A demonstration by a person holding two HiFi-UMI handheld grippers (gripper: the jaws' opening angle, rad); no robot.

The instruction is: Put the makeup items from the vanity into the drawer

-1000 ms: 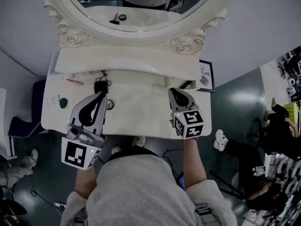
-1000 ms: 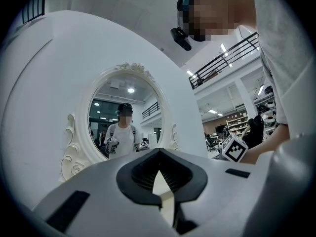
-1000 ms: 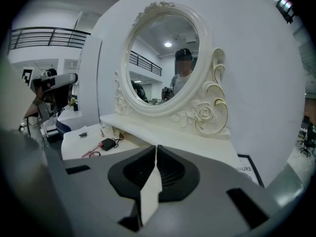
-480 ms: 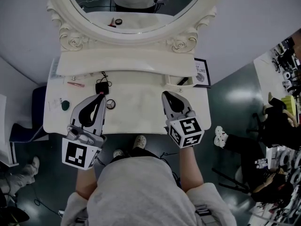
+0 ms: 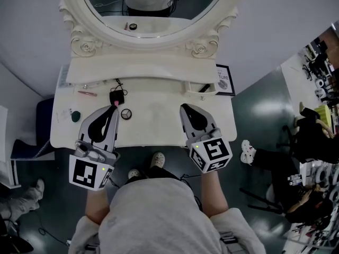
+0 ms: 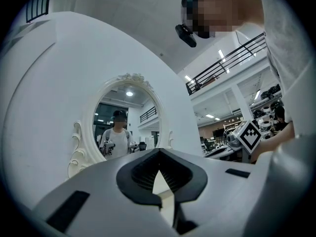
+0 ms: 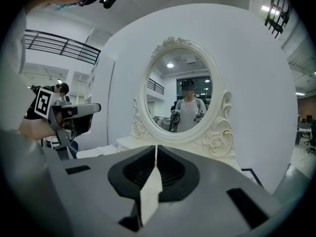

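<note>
So, going left to right on the vanity top (image 5: 153, 121): a thin pink stick (image 5: 86, 93) lies out at 9 o'clock, with a small green round thing (image 5: 76, 116) just below it. A black item with a cord (image 5: 116, 96) sits at 12 o'clock of the left gripper (image 5: 113, 106), and a round compact (image 5: 125, 114) is just beside its tip at 4 o'clock. Both tongs are pinched closed with nothing in them, the right gripper (image 5: 184, 107) included. The open drawer (image 5: 189, 87) is at 1 o'clock from the right one, with something dark already inside.

My guess is it's all light, hard and slick. I'd pinch the compact across its rim since it's flat and low. The stick will probably roll, so grab it mid-length.
</note>
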